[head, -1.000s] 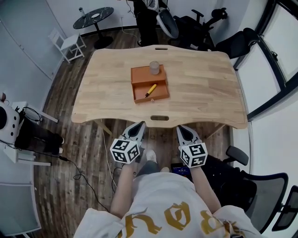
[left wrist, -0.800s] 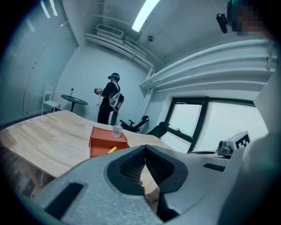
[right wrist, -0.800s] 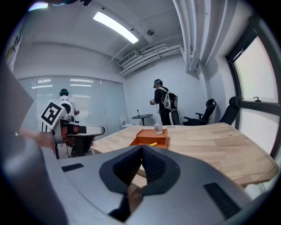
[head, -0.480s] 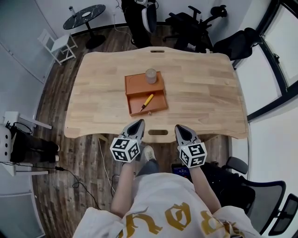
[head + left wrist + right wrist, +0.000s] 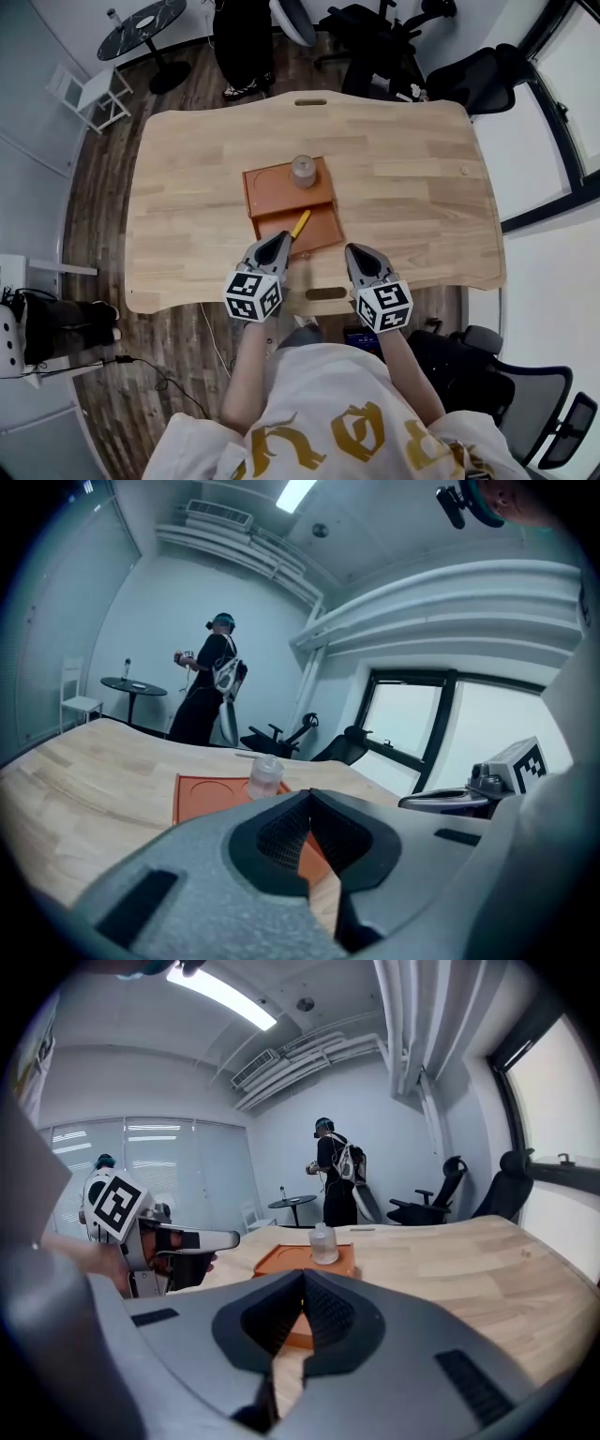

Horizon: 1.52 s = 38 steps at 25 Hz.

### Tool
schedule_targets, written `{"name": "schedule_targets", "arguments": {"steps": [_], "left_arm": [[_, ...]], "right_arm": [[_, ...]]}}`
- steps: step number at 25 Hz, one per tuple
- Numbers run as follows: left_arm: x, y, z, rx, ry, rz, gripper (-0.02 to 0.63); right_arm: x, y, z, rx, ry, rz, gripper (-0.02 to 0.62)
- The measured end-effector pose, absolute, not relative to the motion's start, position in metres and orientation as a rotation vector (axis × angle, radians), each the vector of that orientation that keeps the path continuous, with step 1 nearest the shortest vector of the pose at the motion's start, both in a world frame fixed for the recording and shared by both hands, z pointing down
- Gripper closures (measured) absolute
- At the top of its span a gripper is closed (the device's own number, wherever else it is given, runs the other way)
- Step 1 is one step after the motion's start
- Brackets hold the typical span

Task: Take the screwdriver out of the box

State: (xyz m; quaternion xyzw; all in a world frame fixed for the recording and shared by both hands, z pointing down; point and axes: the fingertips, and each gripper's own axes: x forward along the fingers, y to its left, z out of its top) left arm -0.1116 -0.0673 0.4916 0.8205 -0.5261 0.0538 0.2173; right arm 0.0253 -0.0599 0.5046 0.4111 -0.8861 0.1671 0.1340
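Note:
An orange box (image 5: 281, 208) lies open on the wooden table (image 5: 412, 197), left of the middle. A yellow-handled screwdriver (image 5: 299, 224) rests in its near compartment. A clear jar (image 5: 303, 172) stands on its far part. My left gripper (image 5: 283, 238) is shut and empty, its tip at the box's near edge, just short of the screwdriver. My right gripper (image 5: 352, 249) is also shut and empty, over the table just right of the box's near corner. In the left gripper view the box (image 5: 211, 794) and jar (image 5: 264, 776) lie beyond the shut jaws of the left gripper (image 5: 310, 794). The right gripper view shows the box (image 5: 291, 1258) and jar (image 5: 322, 1243) ahead.
A person (image 5: 242, 37) stands beyond the table's far edge, with office chairs (image 5: 375, 37) to the right. A round black table (image 5: 141, 23) and a white chair (image 5: 89, 89) stand at the far left. A slot (image 5: 325, 293) is cut in the table near its front edge.
Both grippers have moved forward from beyond the table's near edge to over the table, up to the box. Both have stayed shut.

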Motion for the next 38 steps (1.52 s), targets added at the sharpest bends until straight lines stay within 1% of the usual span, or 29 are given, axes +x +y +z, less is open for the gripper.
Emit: {"name": "schedule_targets", "arguments": {"steps": [9,16,22,32,38], "left_arm": [[-0.124,-0.109,0.493,2.328,-1.373,0.143,0.597],[-0.109,-0.122,0.486,2.381,-1.323,0.158,0.597],[-0.124,-0.127,0.482,2.364,-1.372,0.16,0.597],[-0.125,-0.132,0.507,2.317,-1.38,0.208,0.597],[-0.125,-0.136,0.514,2.299,-1.384,0.233,0.597]], "right_arm": [[0.01,-0.096,0.51,1.269,-2.533,0.504,0.584],[0.024,-0.106,0.504,1.325,-2.513,0.499,0.584],[0.022,-0.118,0.502,1.327,-2.529,0.49,0.584],[0.026,-0.124,0.529,1.306,-2.501,0.54,0.584],[0.038,-0.132,0.531,1.341,-2.493,0.563,0.584]]}}
